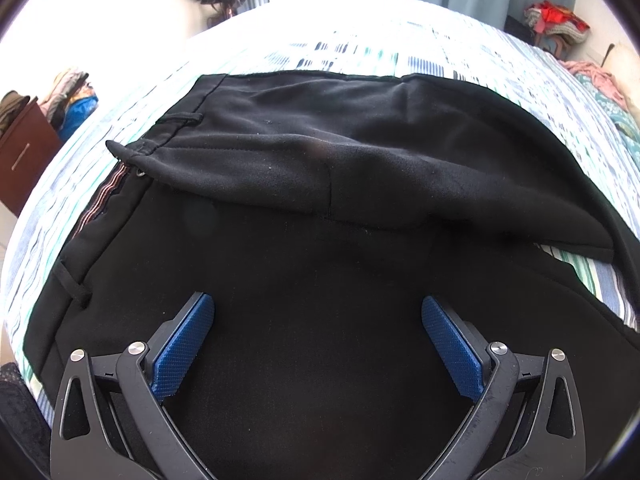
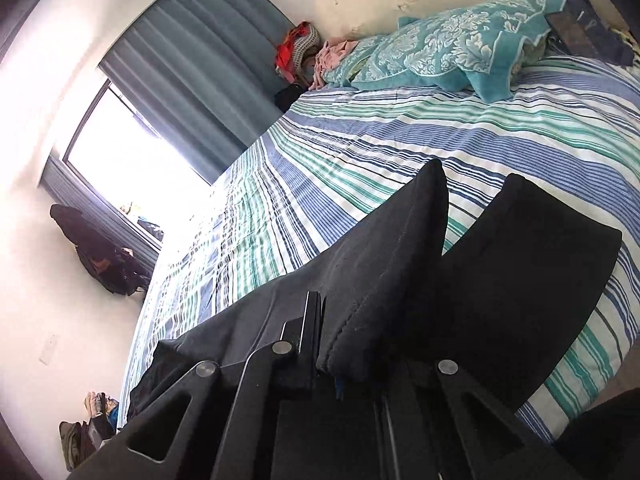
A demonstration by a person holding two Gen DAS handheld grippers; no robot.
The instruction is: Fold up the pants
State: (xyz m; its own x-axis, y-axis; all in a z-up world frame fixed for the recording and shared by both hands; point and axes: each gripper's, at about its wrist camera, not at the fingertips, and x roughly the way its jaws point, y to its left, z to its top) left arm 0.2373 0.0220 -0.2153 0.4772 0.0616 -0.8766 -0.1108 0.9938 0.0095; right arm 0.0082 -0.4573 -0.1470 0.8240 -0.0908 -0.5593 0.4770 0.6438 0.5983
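The pants (image 1: 320,208) are black, of a soft matte cloth, and lie spread flat ahead of the left tongs (image 1: 318,320), whose blue pads stand wide apart just above the fabric. The waistband with its belt loops runs up the left side of those tongs; a striped inner lining shows where it turns over. A folded flap lies across the far half. At the right tongs (image 2: 340,364), a doubled edge of the pants (image 2: 384,264) is pinched between closed fingers and lifted.
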